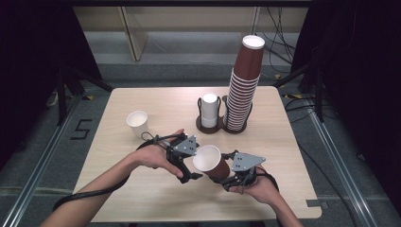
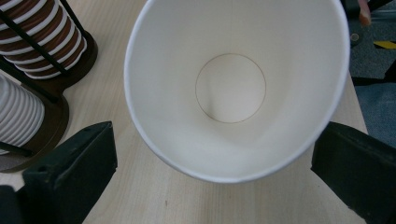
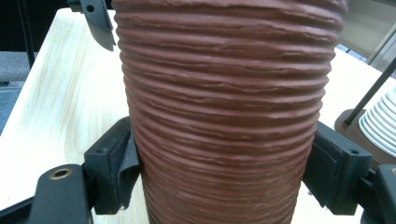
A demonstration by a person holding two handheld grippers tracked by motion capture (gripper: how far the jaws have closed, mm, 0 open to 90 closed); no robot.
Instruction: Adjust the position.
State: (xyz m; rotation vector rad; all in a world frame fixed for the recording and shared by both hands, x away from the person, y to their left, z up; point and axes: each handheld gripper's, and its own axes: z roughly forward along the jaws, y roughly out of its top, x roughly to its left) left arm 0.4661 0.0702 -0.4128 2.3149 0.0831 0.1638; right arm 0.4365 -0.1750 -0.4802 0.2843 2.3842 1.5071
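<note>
A brown ribbed paper cup (image 1: 215, 163) with a white inside lies tilted over the table's front middle, its mouth turned to the left. My right gripper (image 1: 226, 170) is shut on its body; in the right gripper view both pads press the ribbed wall (image 3: 224, 116) of the cup. My left gripper (image 1: 194, 170) stands open at the cup's mouth. In the left gripper view the white rim and inside (image 2: 231, 88) sit between the two black jaws, with a small gap on each side.
A lone white cup (image 1: 137, 123) stands upright at the left of the wooden table (image 1: 142, 198). At the back middle a twin holder carries a short white cup stack (image 1: 209, 111) and a tall brown cup stack (image 1: 243, 90). Both stacks are close to the left gripper (image 2: 28, 56).
</note>
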